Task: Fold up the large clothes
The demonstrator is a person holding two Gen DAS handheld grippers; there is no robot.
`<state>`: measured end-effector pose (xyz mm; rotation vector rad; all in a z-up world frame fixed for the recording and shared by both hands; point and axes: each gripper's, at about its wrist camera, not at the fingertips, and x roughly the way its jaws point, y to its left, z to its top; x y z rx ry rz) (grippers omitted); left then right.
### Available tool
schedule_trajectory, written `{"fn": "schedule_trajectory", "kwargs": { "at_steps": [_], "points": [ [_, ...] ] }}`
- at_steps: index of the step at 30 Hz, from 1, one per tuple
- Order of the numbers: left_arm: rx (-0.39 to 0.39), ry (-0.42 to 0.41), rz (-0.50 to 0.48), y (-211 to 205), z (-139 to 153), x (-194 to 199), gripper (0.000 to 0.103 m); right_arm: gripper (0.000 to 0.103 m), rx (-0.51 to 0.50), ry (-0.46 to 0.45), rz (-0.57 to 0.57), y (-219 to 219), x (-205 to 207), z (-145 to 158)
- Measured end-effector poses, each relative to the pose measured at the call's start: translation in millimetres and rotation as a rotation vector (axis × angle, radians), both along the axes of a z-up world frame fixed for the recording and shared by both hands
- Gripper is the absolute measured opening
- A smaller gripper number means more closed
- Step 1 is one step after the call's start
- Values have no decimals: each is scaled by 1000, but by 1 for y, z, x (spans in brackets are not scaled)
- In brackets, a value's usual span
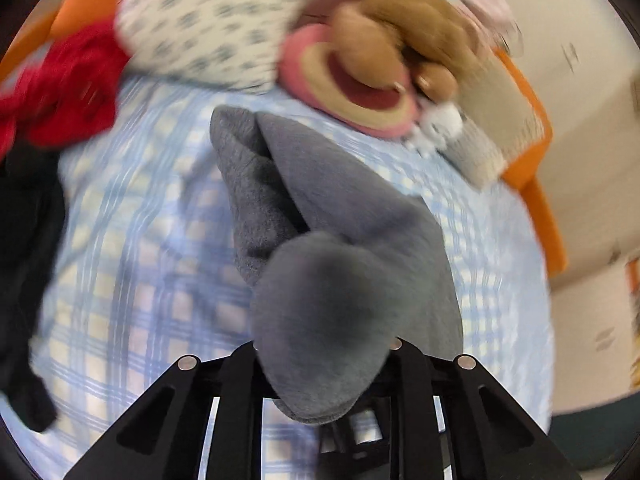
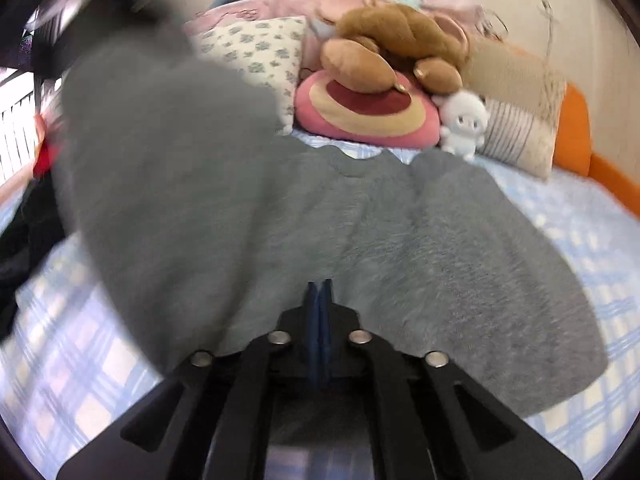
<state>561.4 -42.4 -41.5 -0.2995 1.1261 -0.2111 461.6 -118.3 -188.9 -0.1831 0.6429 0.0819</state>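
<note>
A grey fleece sweater (image 2: 400,232) lies spread on the blue checked bed sheet (image 2: 580,220), collar toward the pillows. Its left side is lifted in a blurred fold (image 2: 160,160) toward the upper left. In the left wrist view my left gripper (image 1: 324,360) is shut on a bunch of this sweater (image 1: 320,200). The cloth covers the fingertips and trails down to the sheet (image 1: 140,240). My right gripper (image 2: 319,292) hovers low over the sweater's near edge, its blue pads (image 2: 326,300) pressed together. No cloth shows between them.
A floral pillow (image 2: 260,52), a pink round cushion (image 2: 360,108), a brown plush (image 2: 400,44), a small white plush (image 2: 464,124) and a striped pillow (image 2: 520,132) line the bed head. A red garment (image 1: 60,92) and a black one (image 1: 24,240) lie left. Orange bed frame (image 1: 536,184) at right.
</note>
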Motion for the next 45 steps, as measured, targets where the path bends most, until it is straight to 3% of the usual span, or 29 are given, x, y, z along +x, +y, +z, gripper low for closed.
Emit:
{"fn": "schedule_trajectory", "kwargs": {
  "at_steps": [6,9,13,17,21,25,28,30,31,33,35,38,41,45],
  "points": [
    [238,-72,-143,-124,15,-7,21,2,-161,-6,-3,-1,-24,5],
    [303,-93,-236,-184,12,-17,20,2,-162,7,-20,-14,-31,2],
    [429,-35,-365,-256,-12,-27,20,2,-126,41,-35,-27,-37,-4],
    [626,30,-396,-299,-49,-33,21,2,-118,65,-25,-28,-42,-7],
    [707,45,-380,-320,-73,-43,21,2,-113,74,-34,-29,-40,-9],
    [843,12,-411,-344,-105,-61,25,2,-112,83,-37,-29,-40,-12],
    [950,-22,-458,-361,-129,-73,41,2,-117,94,-40,-28,-38,-15],
    [1006,-29,-518,-374,-144,-83,79,2,-127,97,-41,-27,-38,-16],
    [1022,-37,-554,-381,-149,-91,83,2,-135,94,-42,-26,-39,-17],
    [1008,-50,-564,-384,-146,-97,85,2,-143,90,-44,-26,-40,-17],
    [898,-44,-550,-378,-127,-96,85,2,-150,91,-44,-25,-40,-18],
    [667,-27,-519,-359,-82,-88,85,2,-147,90,-40,-25,-41,-17],
    [463,-40,-491,-330,-28,-82,85,2,-70,103,-13,-37,-42,-12],
    [294,-88,-422,-277,34,-66,89,2,34,117,33,-59,-61,2]
  ]
}}
